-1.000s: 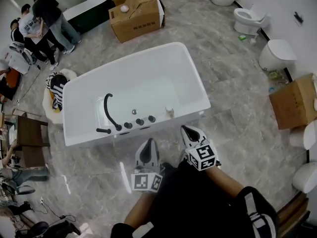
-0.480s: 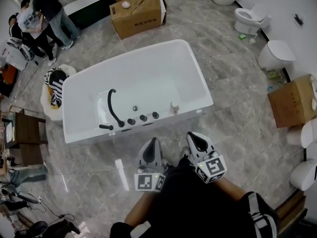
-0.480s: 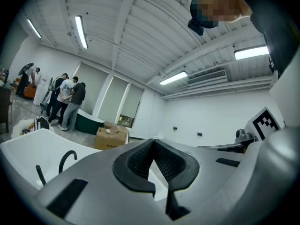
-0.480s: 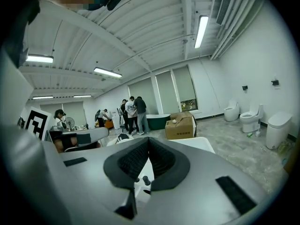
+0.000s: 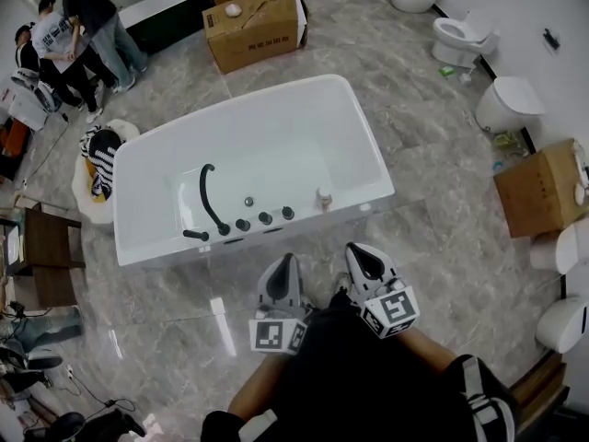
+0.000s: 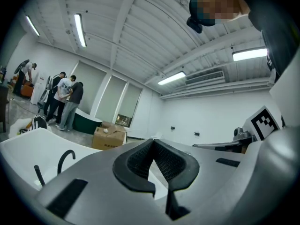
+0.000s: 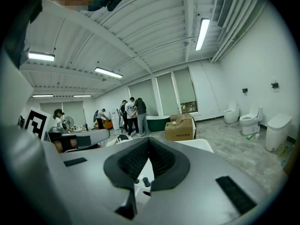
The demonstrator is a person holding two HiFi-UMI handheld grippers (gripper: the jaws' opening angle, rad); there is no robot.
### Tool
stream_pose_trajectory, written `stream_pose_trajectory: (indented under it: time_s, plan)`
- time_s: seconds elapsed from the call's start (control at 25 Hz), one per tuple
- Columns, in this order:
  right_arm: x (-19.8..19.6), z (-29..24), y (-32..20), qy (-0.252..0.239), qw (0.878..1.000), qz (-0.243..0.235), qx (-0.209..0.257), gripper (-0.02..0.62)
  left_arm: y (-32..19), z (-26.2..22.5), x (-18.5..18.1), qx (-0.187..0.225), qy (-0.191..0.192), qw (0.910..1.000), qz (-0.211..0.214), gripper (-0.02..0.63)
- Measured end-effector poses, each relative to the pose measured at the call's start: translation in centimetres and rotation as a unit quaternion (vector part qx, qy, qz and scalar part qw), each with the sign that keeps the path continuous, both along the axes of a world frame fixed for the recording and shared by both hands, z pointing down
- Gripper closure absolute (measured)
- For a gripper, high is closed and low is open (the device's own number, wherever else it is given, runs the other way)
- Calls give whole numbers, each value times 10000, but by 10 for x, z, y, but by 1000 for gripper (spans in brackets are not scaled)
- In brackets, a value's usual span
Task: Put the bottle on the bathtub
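Bright showroom with a grey marble floor (image 5: 442, 210) and white walls (image 7: 243, 69).
Long strip lights (image 6: 79, 29) run across a white ribbed ceiling (image 6: 140, 36), and tall windows (image 7: 176, 93) fill the far wall. In the head view an open cardboard box (image 5: 256, 21) sits at 12 o'clock, white toilets (image 5: 463, 37) line the wall from 1 to 2 o'clock, and a second cardboard box (image 5: 538, 191) stands at 3 o'clock. A dark wooden table (image 5: 51, 251) sits at 9 o'clock, and several people (image 5: 78, 26) stand together at 11 o'clock.
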State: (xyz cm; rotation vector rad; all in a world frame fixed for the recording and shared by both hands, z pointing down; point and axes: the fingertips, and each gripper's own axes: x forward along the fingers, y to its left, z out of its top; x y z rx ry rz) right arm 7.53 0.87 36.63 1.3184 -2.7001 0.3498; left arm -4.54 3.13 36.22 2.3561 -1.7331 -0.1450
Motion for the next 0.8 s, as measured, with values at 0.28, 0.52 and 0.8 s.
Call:
stream_pose_trajectory:
  time_s: [0.28, 0.52, 0.8]
  plan:
    - [2, 4, -2, -22, 10000, 9, -22, 584, 1, 1, -8, -30, 71, 9998, -172, 591]
    - [5, 5, -3, -2, 9999, 124, -35, 584, 0, 1, -6, -42, 94, 9998, -167, 591]
    - [5, 6, -2, 33, 9999, 130, -29, 584, 2, 1, -6, -49, 96, 9998, -160, 591]
